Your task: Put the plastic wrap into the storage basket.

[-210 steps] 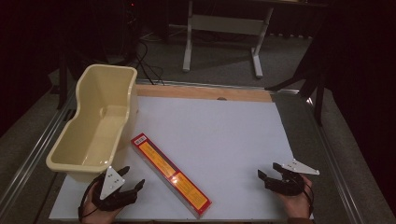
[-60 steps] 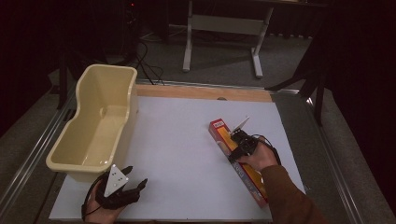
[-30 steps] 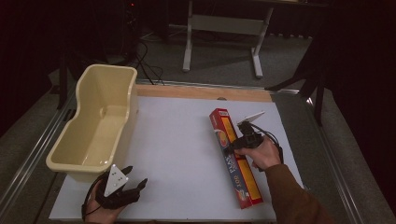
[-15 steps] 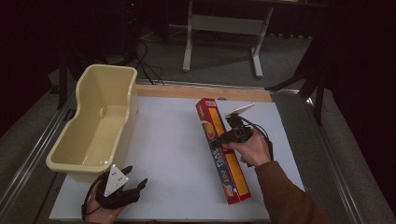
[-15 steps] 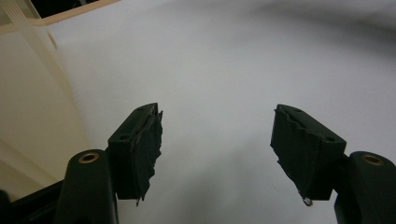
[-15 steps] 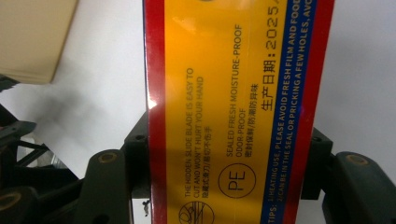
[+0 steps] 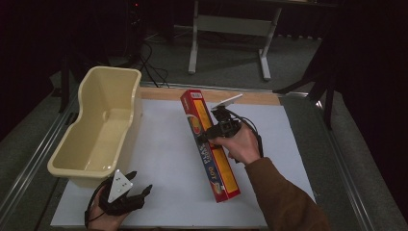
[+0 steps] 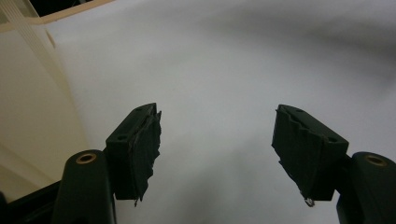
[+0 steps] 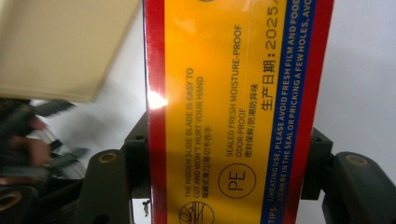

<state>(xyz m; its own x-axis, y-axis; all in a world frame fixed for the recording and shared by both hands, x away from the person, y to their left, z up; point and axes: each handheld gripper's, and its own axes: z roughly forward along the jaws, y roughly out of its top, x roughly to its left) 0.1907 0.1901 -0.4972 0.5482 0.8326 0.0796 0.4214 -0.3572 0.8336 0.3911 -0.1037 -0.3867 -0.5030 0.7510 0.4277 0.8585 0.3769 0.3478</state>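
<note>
Gripping film box [image 7: 210,144] across narrow faces, right gripper [image 7: 208,135] jaws clamped | stiff, light, glossy-slippery, long; hold mid-length | left gripper [image 7: 140,192] jaws open, empty

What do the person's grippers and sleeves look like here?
Both grippers, left and right, are black, each topped with a grey three-cornered plate. The left jaws carry ragged black pads. A black cable trails from the right one. The right arm wears a brown sleeve.

"SEALED FRESH MOISTURE-PROOF", "PE", seemingly "2025" on the red-and-yellow film box [image 9: 233,116].
</note>
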